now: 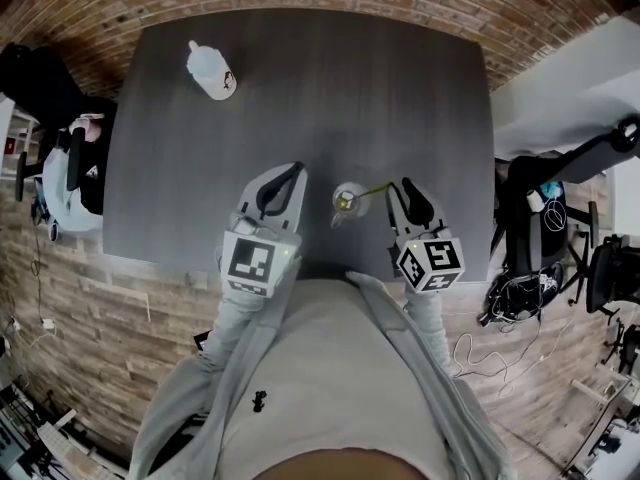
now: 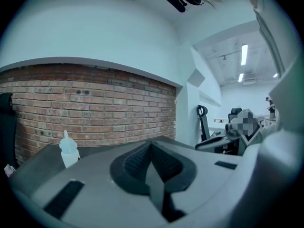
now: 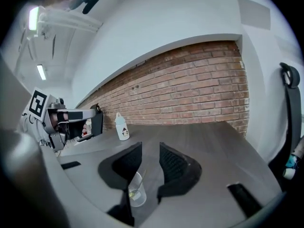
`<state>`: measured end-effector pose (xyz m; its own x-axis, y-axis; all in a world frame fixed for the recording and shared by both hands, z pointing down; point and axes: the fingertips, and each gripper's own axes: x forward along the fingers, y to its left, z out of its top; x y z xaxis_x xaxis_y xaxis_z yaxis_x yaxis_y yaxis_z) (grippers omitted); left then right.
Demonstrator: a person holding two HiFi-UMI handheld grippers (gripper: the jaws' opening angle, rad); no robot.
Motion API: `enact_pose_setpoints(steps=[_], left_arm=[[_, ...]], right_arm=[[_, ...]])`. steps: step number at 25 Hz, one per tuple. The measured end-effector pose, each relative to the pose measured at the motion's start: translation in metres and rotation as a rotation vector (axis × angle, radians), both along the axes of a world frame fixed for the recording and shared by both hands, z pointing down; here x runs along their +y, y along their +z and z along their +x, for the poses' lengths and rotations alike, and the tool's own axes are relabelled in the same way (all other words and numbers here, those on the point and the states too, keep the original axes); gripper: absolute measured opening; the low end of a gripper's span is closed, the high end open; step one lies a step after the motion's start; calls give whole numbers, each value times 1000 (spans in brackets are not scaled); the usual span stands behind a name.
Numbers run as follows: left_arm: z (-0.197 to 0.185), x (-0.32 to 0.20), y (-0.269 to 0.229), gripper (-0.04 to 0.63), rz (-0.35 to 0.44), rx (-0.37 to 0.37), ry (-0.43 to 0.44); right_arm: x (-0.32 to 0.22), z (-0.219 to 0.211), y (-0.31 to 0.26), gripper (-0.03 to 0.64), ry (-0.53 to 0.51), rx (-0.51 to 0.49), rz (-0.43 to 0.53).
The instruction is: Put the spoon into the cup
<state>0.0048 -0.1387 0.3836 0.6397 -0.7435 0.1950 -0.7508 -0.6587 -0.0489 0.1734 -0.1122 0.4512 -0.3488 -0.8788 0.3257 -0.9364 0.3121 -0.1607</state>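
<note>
Spoon [image 1: 362, 192] and cup [image 1: 349, 202] sit together just below the centre of the head view, near the front edge of the dark table [image 1: 400, 88]. The spoon's bowl lies down inside the clear cup, and its thin handle leans over the rim toward the right of the frame. We judge the task done or nearly so, since the spoon rests in the cup on its own.

Our right gripper [image 1: 403, 193] hangs just beside the handle's free end. In the right gripper view its jaws [image 3: 150, 151] stand apart with a clear gap and clamp nothing, and the cup [image 3: 136, 191] with the slanting spoon [image 3: 141, 177] shows low in that gap. We take that spacing as leaving the handle free, so the cup is not tipped.

Our left gripper [image 1: 283, 183] hovers to the left of the cup, apart from it. Its jaws [image 2: 152, 156] are pressed together with nothing between them, so it looks idle.

A white bottle [image 1: 211, 70] stands at the upper left, well apart.
</note>
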Motion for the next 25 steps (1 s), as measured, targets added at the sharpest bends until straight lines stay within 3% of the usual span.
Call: enact_pose_setpoints(steps=[15,25], left_arm=[[-24,-5,-35,20,65,26,-72],[-39,-3,-36,19,78,11,-112]], right_arm=[[-16,-12,-108,106,-76,57,308],[-3,-11,-123,32,-67,67,353]])
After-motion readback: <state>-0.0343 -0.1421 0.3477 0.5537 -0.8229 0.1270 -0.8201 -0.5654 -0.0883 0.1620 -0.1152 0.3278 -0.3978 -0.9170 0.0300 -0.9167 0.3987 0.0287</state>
